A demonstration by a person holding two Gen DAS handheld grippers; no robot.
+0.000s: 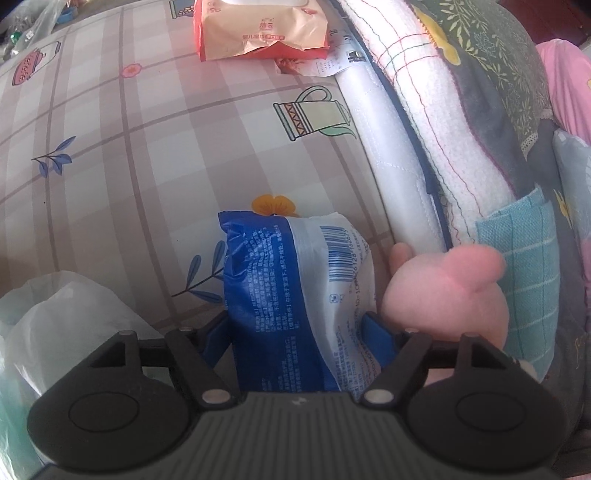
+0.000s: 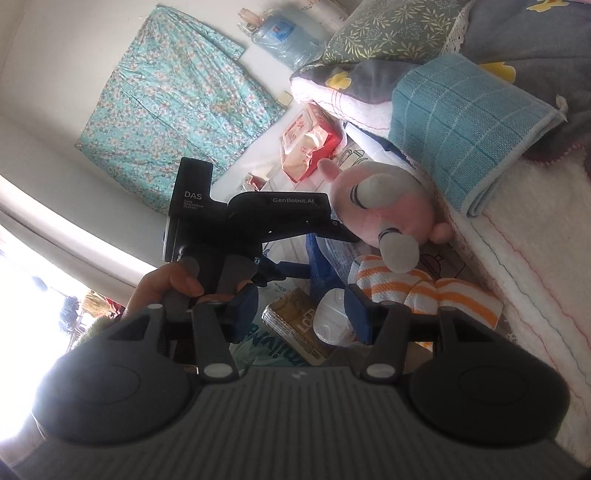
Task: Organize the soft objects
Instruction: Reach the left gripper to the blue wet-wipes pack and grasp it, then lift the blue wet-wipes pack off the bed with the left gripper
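A blue-and-white packet (image 1: 295, 280) stands on the checked bedsheet (image 1: 147, 129). My left gripper (image 1: 297, 332) points down over it, and its blue pads (image 1: 216, 338) press both sides. Beside it on the right lies a pink plush toy (image 1: 443, 295), also seen in the right wrist view (image 2: 384, 210). My right gripper (image 2: 301, 314) has a brown packet with a clear lid (image 2: 295, 321) filling the gap between its pads. An orange-and-white striped cloth (image 2: 424, 291) lies just beyond its right finger.
Folded quilts (image 1: 443, 129) with a teal checked towel (image 2: 461, 122) are stacked along the right. A red-and-cream wipes pack (image 1: 258, 29) lies further up the bed. A white plastic bag (image 1: 55, 325) sits at the lower left. A hand (image 2: 170, 284) grips the left tool's handle.
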